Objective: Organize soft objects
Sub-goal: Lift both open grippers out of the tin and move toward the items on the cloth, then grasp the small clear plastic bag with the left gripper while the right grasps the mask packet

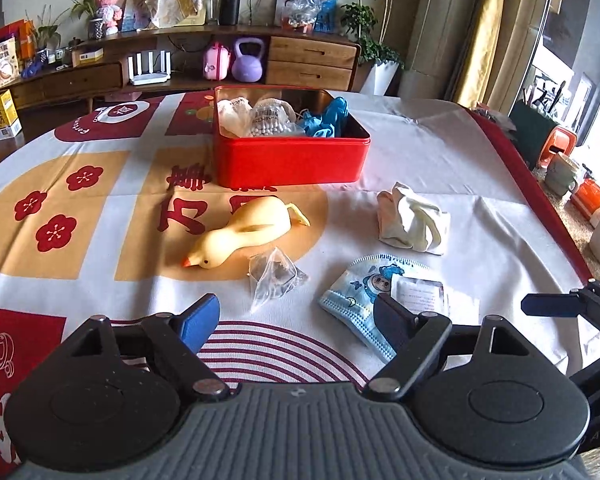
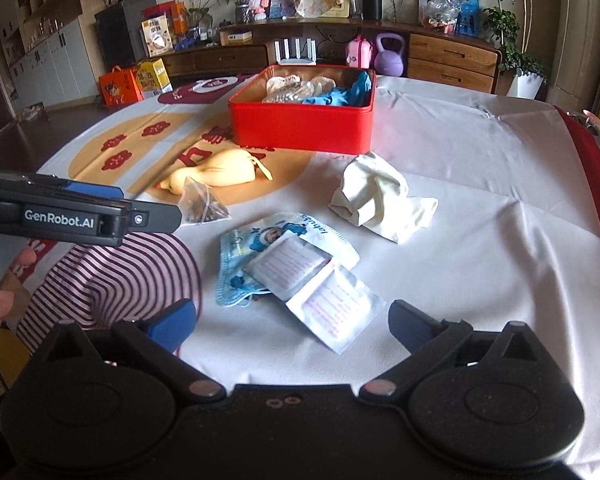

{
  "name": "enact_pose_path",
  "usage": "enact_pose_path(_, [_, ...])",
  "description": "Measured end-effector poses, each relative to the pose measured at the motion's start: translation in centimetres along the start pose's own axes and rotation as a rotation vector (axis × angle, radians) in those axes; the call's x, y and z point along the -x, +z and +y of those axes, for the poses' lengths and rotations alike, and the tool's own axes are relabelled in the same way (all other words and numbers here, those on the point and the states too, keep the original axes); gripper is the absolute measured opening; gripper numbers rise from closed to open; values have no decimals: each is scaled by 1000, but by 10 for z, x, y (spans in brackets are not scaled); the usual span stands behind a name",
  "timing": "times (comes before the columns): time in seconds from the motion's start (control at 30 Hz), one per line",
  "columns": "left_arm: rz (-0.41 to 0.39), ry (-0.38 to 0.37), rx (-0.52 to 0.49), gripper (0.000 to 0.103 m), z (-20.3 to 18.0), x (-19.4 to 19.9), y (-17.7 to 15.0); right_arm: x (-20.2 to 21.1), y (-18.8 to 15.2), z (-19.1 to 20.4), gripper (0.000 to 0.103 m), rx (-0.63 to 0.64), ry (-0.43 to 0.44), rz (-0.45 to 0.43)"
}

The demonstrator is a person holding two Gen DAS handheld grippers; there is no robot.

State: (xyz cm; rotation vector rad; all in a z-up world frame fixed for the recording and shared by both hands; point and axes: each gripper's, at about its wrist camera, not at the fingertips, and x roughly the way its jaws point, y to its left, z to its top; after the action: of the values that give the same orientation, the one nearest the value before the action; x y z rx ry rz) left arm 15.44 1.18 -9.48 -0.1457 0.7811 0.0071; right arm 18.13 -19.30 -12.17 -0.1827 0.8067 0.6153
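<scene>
On a patterned tablecloth, a red tin sits at the far side, already holding several soft items: a whitish bundle, a bag of white beads and blue gloves. Nearer the camera, 5 things remain outside it: a yellow rubber duck, a crumpled white cloth, a child's face mask with 2 white sachets lying on it, and a small clear pyramid bag. Both tools hang just above the near items, the left gripper and right gripper each with jaws spread and nothing between them. The sorting looks roughly half finished.
</scene>
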Motion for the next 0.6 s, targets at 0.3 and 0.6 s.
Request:
enact_pose_path(0.3, [44,2,17,84,6,-33,8,-32,11,-16,96,89,13,72])
enact_pose_path(0.6, [66,19,-22,84,7,-62,10,-49,16,-21,85,164,44,115])
